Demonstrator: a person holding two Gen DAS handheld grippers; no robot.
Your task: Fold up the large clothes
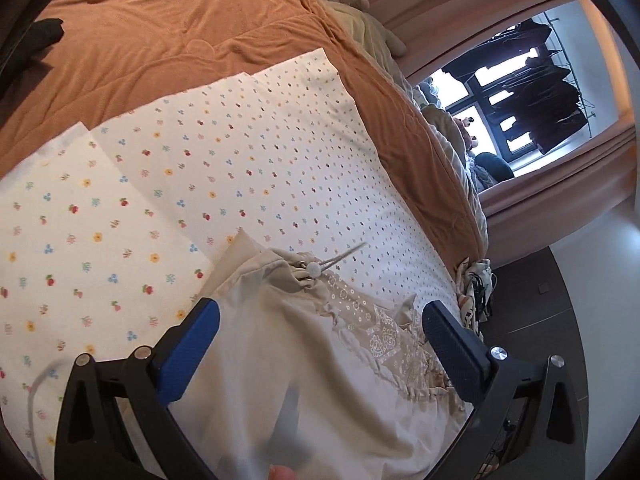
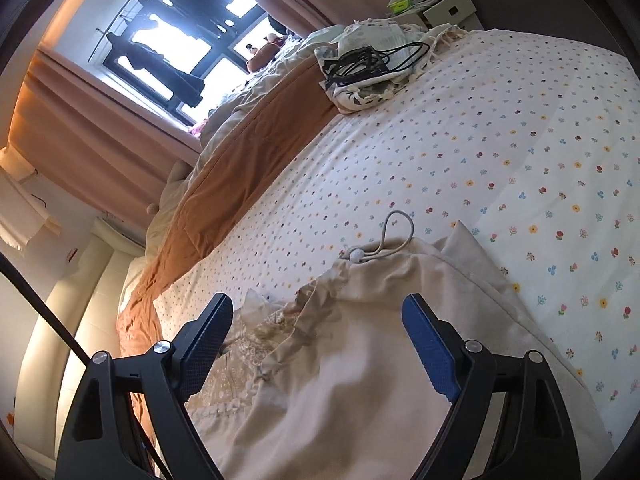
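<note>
- On the bed, a white sheet with small flowers [image 1: 248,168] covers the mattress, and an orange blanket [image 1: 168,40] lies beyond it, far ahead of the left gripper [image 1: 320,332].
- Behind the blanket there is a window [image 2: 176,52] with dark clothes hanging on a rack, and pink curtains [image 2: 100,136] at its sides.
- Far ahead of the right gripper [image 2: 318,332], a bundle of black cables [image 2: 360,62] rests on a patterned cloth near the edge of the bed.
- The beige garment [image 1: 304,360] lies flat on the flowered sheet, directly under and between the fingers of both grippers.
- Its gathered end with the drawstring and white toggle [image 2: 356,256] points away from the grippers, so its long axis runs from the tools forward; a lace-patterned part [image 1: 380,336] shows at one side.
- The left gripper stands wide apart, its blue pads not pressing the cloth; it holds nothing.
- The right gripper is also spread wide over the garment and grips nothing.
</note>
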